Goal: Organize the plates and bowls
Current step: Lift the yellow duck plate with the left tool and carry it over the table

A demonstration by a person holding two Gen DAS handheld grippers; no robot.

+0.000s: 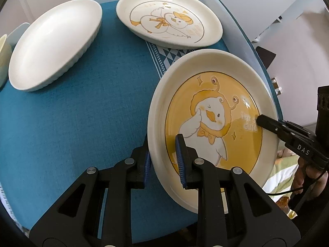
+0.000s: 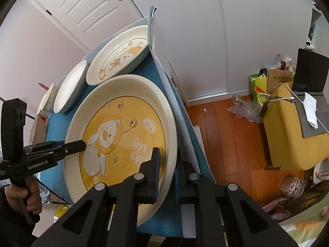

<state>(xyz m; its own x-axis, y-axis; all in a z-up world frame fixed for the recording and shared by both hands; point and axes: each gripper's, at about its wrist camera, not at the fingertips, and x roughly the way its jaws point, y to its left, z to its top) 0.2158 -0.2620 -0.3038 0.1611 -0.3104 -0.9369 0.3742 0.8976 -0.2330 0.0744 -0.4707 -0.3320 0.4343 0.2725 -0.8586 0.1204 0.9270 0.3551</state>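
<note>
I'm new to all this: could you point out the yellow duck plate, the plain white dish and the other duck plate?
Yellow plate (image 1: 213, 123): left wrist view, on its painted centre.
White dish (image 1: 53, 41): left wrist view, on its inner bottom.
Duck plate (image 2: 119, 59): right wrist view, on its painted centre.

White panelled door (image 2: 82, 6) & wardrobe (image 2: 195, 41), wood floor (image 2: 230, 144), yellow chair (image 2: 292, 135) w/ laptop (image 2: 308, 86), daylight.

Large round cream-rimmed ceramic plate (image 1: 213, 123): yellow centre, white cartoon duck in a yellow hood with eye-stalks, white lettering. Smaller cream ceramic plate (image 1: 170, 18): white duck with orange bow and yellow hat, thin brown outline ring. Plain white ribbed ceramic dish (image 1: 53, 43): no print. Teal woven cloth (image 1: 82, 119) over the tabletop, with a blue-and-white triangle-patterned strip (image 1: 166, 55). Black hand-held gripper (image 1: 164, 160) has blue ribbed pads (image 1: 181, 160).
</note>
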